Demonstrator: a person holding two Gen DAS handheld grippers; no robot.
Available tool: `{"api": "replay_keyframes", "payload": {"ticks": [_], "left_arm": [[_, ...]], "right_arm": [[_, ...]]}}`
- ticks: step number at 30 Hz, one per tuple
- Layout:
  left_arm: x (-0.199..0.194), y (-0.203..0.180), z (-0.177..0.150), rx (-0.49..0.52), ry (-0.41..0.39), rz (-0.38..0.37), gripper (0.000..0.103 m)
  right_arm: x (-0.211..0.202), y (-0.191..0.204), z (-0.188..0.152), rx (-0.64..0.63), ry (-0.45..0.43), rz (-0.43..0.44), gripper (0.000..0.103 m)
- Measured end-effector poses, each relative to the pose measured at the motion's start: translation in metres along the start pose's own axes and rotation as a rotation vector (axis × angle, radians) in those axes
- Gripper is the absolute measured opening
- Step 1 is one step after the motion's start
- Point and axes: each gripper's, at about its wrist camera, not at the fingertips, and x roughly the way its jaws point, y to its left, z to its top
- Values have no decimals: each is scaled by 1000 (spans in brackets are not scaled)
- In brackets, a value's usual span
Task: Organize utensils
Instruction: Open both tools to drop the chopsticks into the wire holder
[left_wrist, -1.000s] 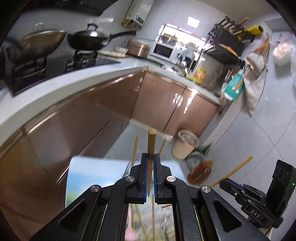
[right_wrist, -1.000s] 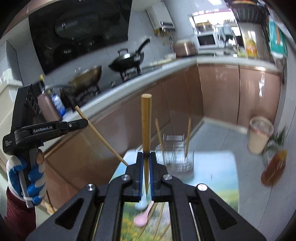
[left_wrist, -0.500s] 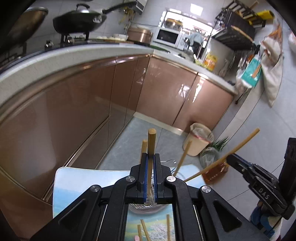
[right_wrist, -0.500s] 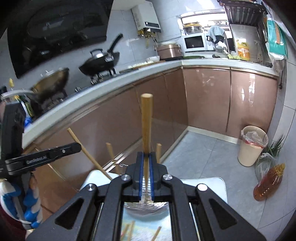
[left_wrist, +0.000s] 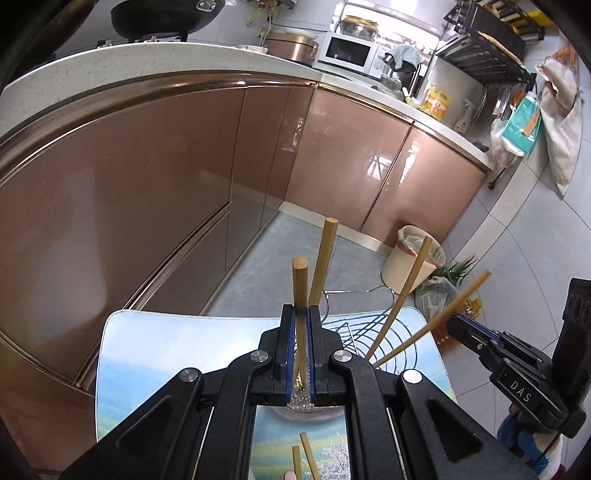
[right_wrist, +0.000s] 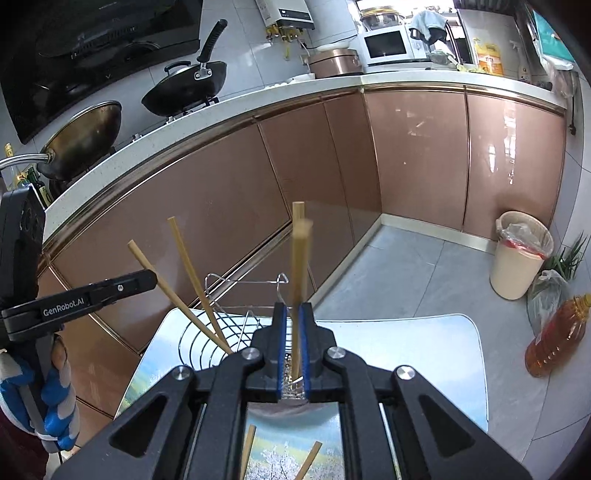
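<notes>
My left gripper (left_wrist: 301, 314) is shut on a wooden chopstick (left_wrist: 300, 284) that stands upright over the wire utensil holder (left_wrist: 360, 330). Two other chopsticks (left_wrist: 402, 295) lean in the holder. My right gripper (right_wrist: 292, 314) is slightly parted around a blurred wooden chopstick (right_wrist: 299, 266) whose lower end reaches into the wire holder (right_wrist: 221, 332). The left gripper also shows in the right wrist view (right_wrist: 147, 278), and the right gripper in the left wrist view (left_wrist: 454, 323), both just over the holder. Loose chopsticks (right_wrist: 247, 454) lie on the small printed table (right_wrist: 424, 347).
Copper-coloured kitchen cabinets (right_wrist: 406, 162) and a white counter (right_wrist: 258, 99) with woks (right_wrist: 184, 88) lie beyond the table. A bin (right_wrist: 521, 258), a bag of greens and an oil bottle (right_wrist: 554, 339) stand on the tiled floor at the right.
Both grippers have come down and forward over the wire holder with their chopsticks. The right gripper's pads have parted slightly and its chopstick now looks blurred, sliding downward.
</notes>
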Motion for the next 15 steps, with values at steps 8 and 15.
{"api": "replay_keyframes", "payload": {"ticks": [8, 15], "left_arm": [[-41, 1, -4, 9, -29, 14, 23], [-103, 4, -9, 28, -88, 40, 27]], "right_arm": [[-44, 5, 4, 7, -39, -12, 26], [-109, 26, 2, -29, -76, -20, 26]]}}
